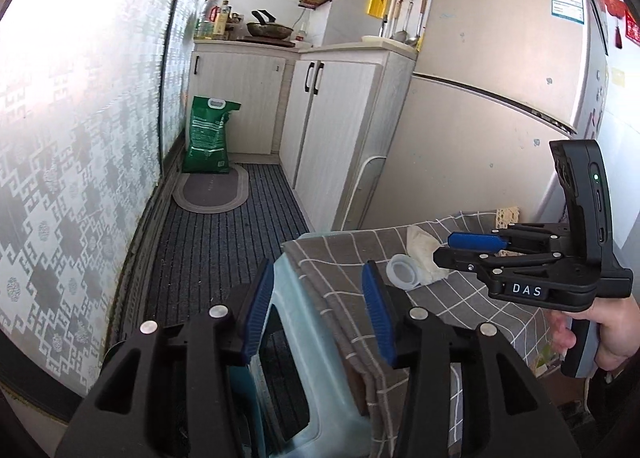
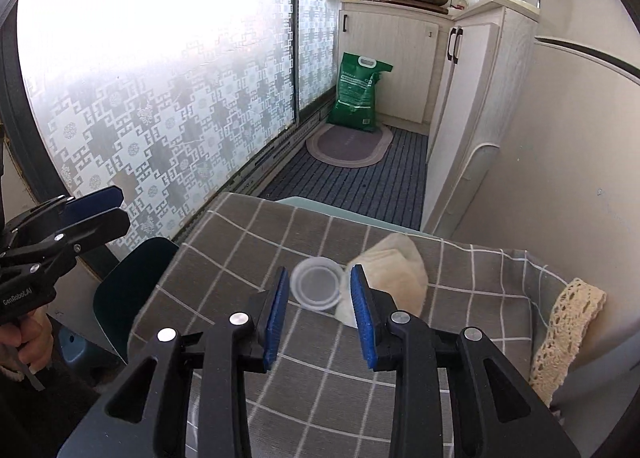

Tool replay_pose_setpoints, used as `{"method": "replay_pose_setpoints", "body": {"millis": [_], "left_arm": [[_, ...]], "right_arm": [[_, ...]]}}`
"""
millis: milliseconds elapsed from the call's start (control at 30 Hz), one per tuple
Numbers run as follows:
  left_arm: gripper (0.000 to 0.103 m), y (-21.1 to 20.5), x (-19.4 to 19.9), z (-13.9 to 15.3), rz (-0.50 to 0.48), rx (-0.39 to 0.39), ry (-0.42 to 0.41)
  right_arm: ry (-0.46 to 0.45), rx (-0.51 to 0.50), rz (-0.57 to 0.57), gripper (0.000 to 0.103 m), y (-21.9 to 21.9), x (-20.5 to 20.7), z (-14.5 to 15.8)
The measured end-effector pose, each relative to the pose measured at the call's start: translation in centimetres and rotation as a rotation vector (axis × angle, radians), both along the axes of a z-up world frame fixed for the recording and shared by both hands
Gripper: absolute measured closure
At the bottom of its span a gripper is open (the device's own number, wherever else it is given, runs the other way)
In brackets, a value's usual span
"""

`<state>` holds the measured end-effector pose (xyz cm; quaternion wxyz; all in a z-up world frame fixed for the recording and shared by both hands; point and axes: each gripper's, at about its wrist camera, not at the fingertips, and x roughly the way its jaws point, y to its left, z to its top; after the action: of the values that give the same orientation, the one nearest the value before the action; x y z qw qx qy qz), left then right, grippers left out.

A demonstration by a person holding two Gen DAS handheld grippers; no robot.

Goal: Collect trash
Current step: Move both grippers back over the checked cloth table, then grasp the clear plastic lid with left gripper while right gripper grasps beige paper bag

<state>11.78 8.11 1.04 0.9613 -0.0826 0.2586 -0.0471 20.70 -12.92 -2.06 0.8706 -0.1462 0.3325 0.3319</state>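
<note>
A narrow kitchen, seen from two handheld grippers. In front stands a small table covered by a grey checked cloth [image 2: 248, 242]. On the cloth lie the two pieces of trash: a clear plastic lid [image 2: 316, 284] and, touching its right edge, a crumpled cream paper napkin [image 2: 396, 270].

The right gripper [image 2: 320, 312] hovers above the lid, tilted downward, its blue pads partly apart with nothing between them. The left gripper [image 1: 318, 306] hangs off the table's left edge, over a pale blue plastic stool [image 1: 288, 338], its jaws moderately open and also empty. No bin or bag for the trash shows in either view.

The step in hand looks like picking up the lid with the right gripper. To do it well, the pads should come down astride the lid's rim, not flat on top, and close gently so the thin plastic does not skid across the cloth or snag the fabric. The napkin sits close enough to get pinched along with it.
</note>
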Motion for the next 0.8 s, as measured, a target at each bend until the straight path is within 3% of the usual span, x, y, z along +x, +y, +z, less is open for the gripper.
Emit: {"method": "replay_pose_setpoints", "body": {"millis": [300, 433, 700, 800], "left_arm": [[0.049, -5.0, 4.8, -1.6, -0.118, 0.096, 0.106], [0.045, -5.9, 6.7, -2.3, -0.145, 0.101, 0.157], [0.041, -8.0, 8.7, -3.7, -0.222, 0.200, 0.218], [0.041, -8.2, 9.2, -3.7, -0.244, 0.198, 0.228]], "right_arm": [[0.057, 0.022, 0.016, 0.069, -2.4, 3.3, 0.4], [0.075, 0.014, 0.029, 0.062, -2.8, 4.5, 0.0], [0.171, 0.021, 0.057, 0.061, -3.1, 7.2, -1.9], [0.187, 0.040, 0.058, 0.061, -3.2, 8.0, -2.2]]}}
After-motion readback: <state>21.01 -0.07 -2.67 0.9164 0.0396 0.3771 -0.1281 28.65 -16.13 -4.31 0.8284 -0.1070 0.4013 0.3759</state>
